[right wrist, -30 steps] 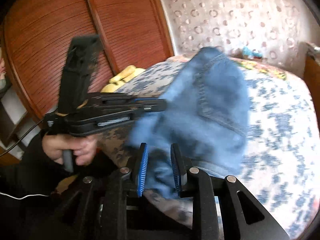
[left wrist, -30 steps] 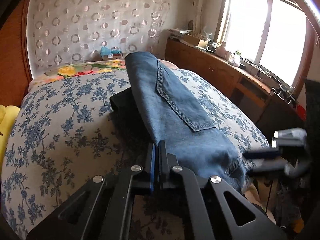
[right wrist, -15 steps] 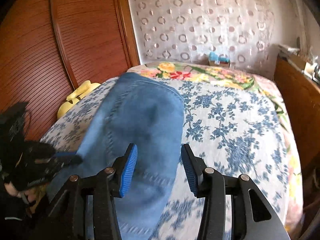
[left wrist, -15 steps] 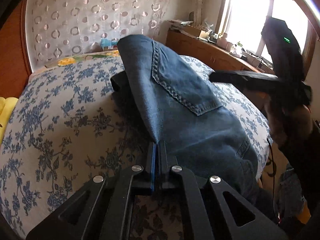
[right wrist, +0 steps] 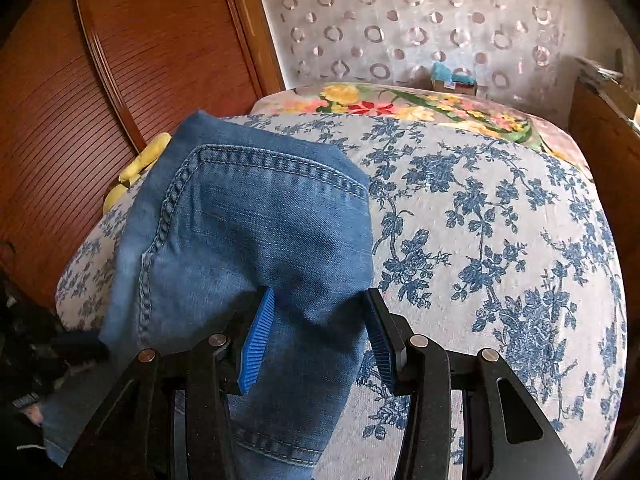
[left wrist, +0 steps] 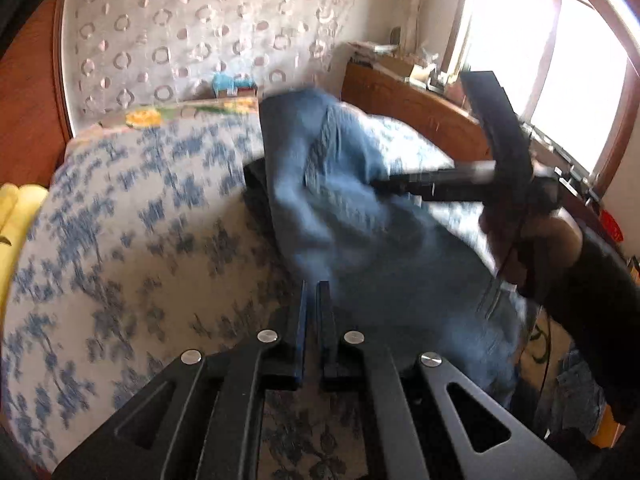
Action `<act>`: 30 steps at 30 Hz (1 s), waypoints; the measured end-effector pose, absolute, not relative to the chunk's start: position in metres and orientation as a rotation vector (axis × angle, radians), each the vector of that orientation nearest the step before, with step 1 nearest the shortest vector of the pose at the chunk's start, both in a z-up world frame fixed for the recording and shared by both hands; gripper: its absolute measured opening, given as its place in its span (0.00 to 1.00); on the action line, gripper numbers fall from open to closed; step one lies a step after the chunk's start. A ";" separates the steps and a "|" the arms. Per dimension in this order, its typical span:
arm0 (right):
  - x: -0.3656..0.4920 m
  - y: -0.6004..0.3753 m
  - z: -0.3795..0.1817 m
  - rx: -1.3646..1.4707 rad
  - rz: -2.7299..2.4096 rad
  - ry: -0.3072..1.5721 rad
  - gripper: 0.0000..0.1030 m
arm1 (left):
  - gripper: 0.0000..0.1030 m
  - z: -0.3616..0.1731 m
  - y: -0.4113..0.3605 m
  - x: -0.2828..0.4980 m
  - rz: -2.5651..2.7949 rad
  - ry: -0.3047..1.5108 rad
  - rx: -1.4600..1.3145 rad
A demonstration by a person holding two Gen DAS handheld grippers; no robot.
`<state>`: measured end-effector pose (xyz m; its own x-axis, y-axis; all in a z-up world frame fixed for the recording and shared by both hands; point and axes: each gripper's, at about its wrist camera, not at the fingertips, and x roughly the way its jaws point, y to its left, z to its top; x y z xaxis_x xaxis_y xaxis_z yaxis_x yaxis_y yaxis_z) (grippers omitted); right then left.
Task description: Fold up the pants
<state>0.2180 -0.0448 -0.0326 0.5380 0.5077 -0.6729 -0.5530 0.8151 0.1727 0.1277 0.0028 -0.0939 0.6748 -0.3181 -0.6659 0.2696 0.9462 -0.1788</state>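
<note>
Blue jeans (right wrist: pixel 248 240) lie folded lengthwise on the flowered bed, a back pocket facing up. In the left wrist view the jeans (left wrist: pixel 360 240) are blurred and run from the bed's middle toward me. My left gripper (left wrist: pixel 311 292) is shut at the jeans' near left edge; whether it pinches denim is hard to tell. My right gripper (right wrist: pixel 320 320) is open, its blue pads on either side of the denim above the waistband end. It also shows in the left wrist view (left wrist: pixel 384 184), reaching over the jeans from the right.
The bed (right wrist: pixel 500 240) has a blue-flowered cover. A wooden sliding door (right wrist: pixel 100 100) stands to its left. A wooden cabinet (left wrist: pixel 412 116) with clutter runs under the window on the right. A yellow cushion (left wrist: pixel 16 216) lies at the bed's left edge.
My right gripper has opened wider and come down over the jeans near the waistband. The jeans have shifted and bunched in the left wrist view. The left gripper stays shut.
</note>
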 end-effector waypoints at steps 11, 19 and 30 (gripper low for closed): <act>0.240 -0.053 -0.025 -0.049 0.689 0.786 0.61 | 0.44 -0.075 0.003 0.204 -0.311 0.747 -0.083; 0.258 -0.048 -0.037 -0.057 0.762 0.838 0.65 | 0.44 -0.103 0.009 0.228 -0.288 0.800 -0.079; 0.281 -0.040 -0.058 0.012 0.843 0.869 0.64 | 0.44 -0.112 0.012 0.227 -0.308 0.813 -0.107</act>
<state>0.2812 -0.0395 -0.0580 0.3522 0.6565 -0.6671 -0.6469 0.6858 0.3334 0.2273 0.0124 -0.1120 0.6458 -0.3112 -0.6972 0.2297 0.9500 -0.2114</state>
